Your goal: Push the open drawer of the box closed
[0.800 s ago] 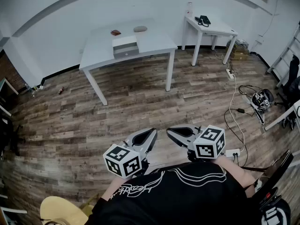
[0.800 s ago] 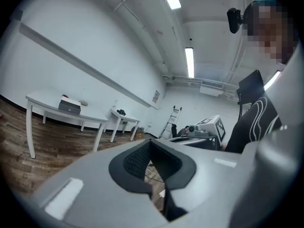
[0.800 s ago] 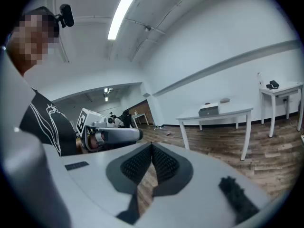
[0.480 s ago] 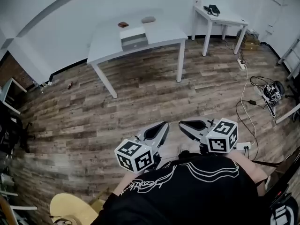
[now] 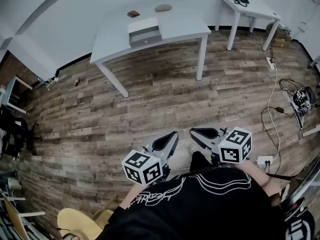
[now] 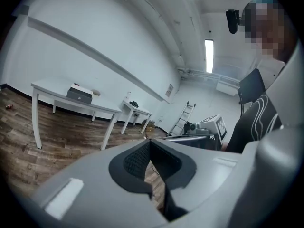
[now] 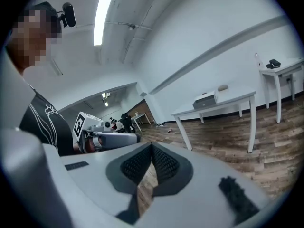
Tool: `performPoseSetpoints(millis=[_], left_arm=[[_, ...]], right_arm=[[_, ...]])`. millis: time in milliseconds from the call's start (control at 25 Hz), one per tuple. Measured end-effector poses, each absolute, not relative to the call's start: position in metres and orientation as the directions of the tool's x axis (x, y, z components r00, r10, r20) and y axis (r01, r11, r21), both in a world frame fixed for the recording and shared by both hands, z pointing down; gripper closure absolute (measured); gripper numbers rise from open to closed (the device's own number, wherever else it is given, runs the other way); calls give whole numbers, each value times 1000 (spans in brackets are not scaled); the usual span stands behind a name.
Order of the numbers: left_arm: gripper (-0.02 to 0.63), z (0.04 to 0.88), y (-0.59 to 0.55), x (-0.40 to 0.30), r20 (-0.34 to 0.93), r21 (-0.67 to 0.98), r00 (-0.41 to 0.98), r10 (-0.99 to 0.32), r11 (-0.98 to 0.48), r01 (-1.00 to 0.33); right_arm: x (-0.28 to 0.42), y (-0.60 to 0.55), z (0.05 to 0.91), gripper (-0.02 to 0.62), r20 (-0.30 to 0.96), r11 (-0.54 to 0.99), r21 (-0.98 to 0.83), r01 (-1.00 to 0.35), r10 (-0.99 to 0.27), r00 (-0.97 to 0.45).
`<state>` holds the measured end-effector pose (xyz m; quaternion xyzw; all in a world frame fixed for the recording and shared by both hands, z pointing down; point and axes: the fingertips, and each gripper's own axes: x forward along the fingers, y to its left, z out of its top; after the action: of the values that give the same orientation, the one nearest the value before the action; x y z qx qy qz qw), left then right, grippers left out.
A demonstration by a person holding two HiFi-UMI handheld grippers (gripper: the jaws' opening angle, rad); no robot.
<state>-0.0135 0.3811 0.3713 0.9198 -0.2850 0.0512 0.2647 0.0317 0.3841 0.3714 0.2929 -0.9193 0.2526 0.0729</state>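
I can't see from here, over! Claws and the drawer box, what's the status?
Left claw shut, empty; right claw shut, empty. Box on the white table, far off, untouched. Wood floor between; cables off to the right.

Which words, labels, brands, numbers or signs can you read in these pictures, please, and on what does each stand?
No text reads clearly in any view.
Black shirt: white print, too distorted to read.
Wall sign: too small to read.
Cubes on the left gripper and right gripper: square marker patterns only, no letters.
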Motion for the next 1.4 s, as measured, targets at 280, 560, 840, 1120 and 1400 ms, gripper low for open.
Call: performPoseSetpoints(millis=[280, 560, 840, 1120, 1400], left_arm=[[598, 409, 259, 39, 349, 473, 790, -504, -633, -613], [598, 378, 153, 73, 331, 398, 756, -565, -643, -655], [598, 371, 111, 64, 314, 372, 719, -620, -617, -694], [598, 375, 50, 41, 290, 357, 713, -638, -619, -699], [598, 398, -50, 15, 319, 384, 717, -620, -607, -696]], right_arm=[[84, 258, 403, 586, 307, 690, -446, -570, -480, -821], [125, 147, 378, 586, 260, 735, -408, -541, -475, -841], [112, 112, 365, 586, 248, 797, -361, -485, -419, -873], [88, 46, 371, 586, 251, 801, -366, -475, -406, -879], [63, -49, 393, 586, 283, 775, -391, -496, -412, -866]])
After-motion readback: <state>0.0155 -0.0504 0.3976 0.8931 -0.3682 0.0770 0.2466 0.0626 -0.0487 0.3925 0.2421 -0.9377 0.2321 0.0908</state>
